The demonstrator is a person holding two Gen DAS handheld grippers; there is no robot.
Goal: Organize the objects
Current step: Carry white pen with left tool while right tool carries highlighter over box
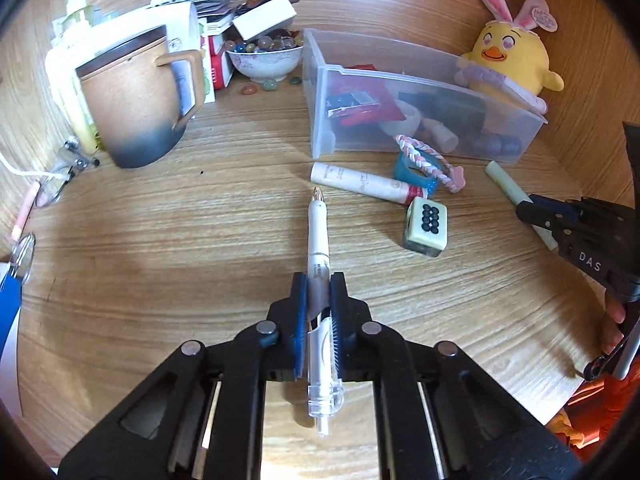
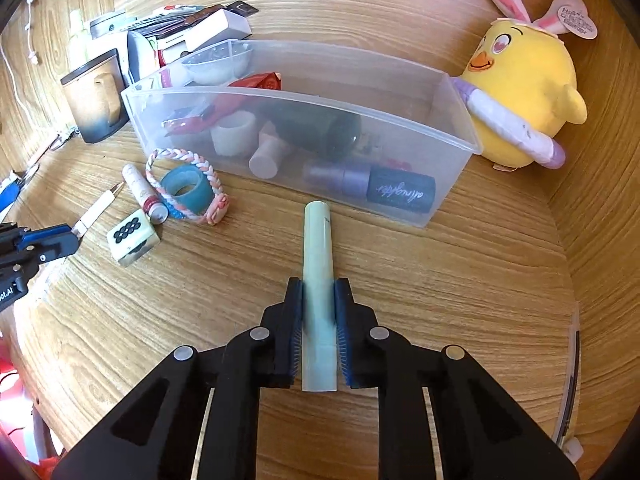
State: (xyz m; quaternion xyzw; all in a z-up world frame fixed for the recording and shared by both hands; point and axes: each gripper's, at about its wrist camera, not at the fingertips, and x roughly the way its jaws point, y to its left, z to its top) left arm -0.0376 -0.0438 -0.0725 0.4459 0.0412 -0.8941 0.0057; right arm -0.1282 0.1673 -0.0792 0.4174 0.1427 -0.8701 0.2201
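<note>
White retractable pen with a clear clip end lies lengthwise between the left tongs, whose blue pads are clamped on its grey grip, tip pointing to 12 o'clock over the wood-grain tabletop. Pale green cylindrical stick is pinched the same way by the right tongs, its far end aimed at 12 o'clock, close to the long wall of the clear plastic bin. From the left tongs, a cream tile block with black dots sits at 2 o'clock, and just beyond it a white tube with a red band lies crosswise. Touching that tube's red end is a teal tape roll draped with a pink-and-white braided loop, right against the bin's front. Inside the bin lie a dark green bottle, a purple bottle and red packets. At 1 o'clock behind the bin sits a yellow chick plush with pink rabbit ears; at 10 o'clock stands a tan-and-blue mug.
</note>
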